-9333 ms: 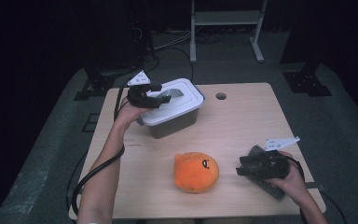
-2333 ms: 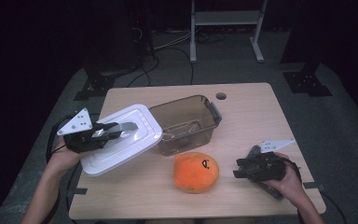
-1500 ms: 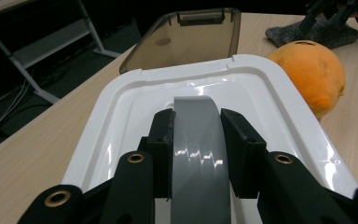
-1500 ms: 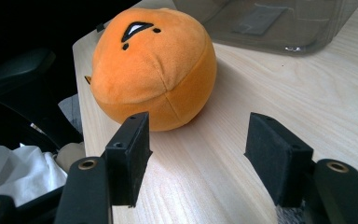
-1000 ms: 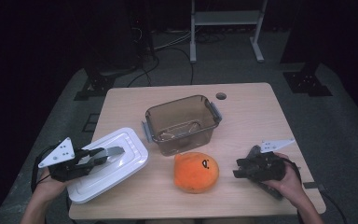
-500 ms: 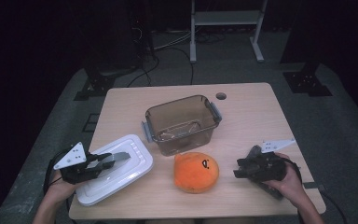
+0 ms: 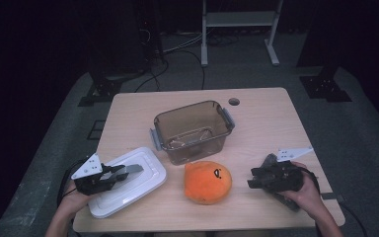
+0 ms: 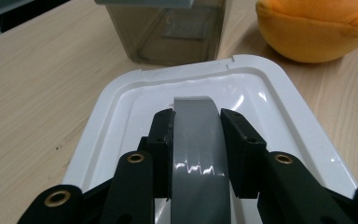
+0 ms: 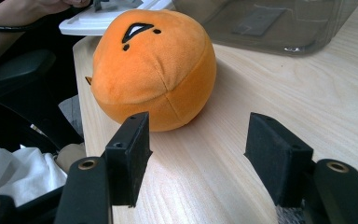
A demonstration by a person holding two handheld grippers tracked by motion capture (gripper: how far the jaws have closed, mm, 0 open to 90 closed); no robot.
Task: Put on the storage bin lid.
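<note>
Lid [image 7: 128,180] removal looks finished: the white lid lies flat near the front left corner of the table [image 7: 266,118], with one edge reaching out a little past the table's left edge. The left gripper [image 7: 123,174] is still pinching the grey handle [image 8: 198,140] on top of the lid; in the left gripper view both black pads press on the sides of that handle. So the lid is set down, but the release is not yet done.

The brown transparent container [image 7: 192,131] stands open in the middle of the table, just behind the orange plush toy [image 7: 208,181]. I see nothing inside it except some reflections.

The plush toy rests near the front edge, between the lid and the right gripper [image 7: 254,180]. The jaws of the right gripper stand spread and hold nothing; in the right gripper view the toy [image 9: 154,70] is just in front of them, near but not touching.

My judgement: the opening part is complete. What is left is probably to let go of the lid, then to take the toy with the right gripper and place it into the container.
</note>
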